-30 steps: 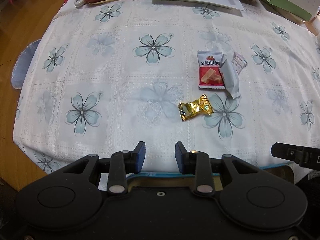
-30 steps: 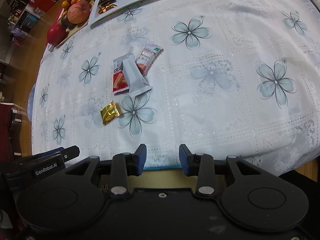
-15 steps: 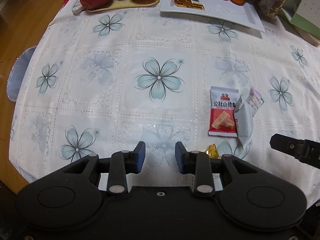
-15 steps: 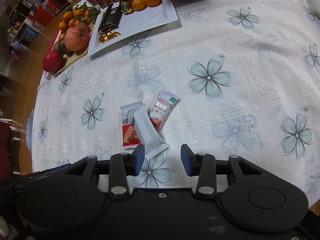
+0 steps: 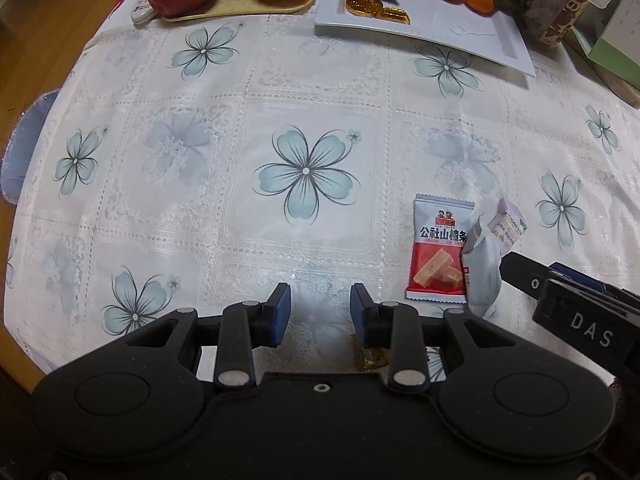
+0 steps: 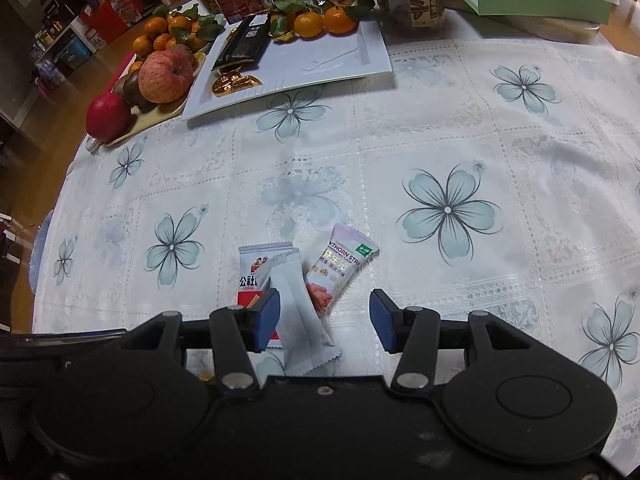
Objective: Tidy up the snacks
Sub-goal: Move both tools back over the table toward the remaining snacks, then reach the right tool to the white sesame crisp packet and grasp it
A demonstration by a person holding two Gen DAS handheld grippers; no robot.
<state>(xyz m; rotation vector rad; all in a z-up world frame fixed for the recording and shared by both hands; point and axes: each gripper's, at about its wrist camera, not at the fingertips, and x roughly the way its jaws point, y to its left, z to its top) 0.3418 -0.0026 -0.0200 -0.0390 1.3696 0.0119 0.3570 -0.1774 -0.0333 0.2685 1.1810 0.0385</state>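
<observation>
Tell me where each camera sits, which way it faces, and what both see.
Left wrist: on the left gripper, facing steeply down at the tablecloth; its open jaws show, and the right gripper's tip.
Right wrist: on the right gripper, tilted down over the white packet; its jaws are opening, untouched.
Shared: red packet, white packet, white tray, fruit.

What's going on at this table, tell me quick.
A person with a gripper in each hand is tidying loose snacks. The right gripper hangs over three packets, its jaws opening around the plain white packet, which lies across the red hawthorn packet and a lilac one. The left gripper is open and empty, with a gold candy just behind one finger. Nothing is held yet.
</observation>
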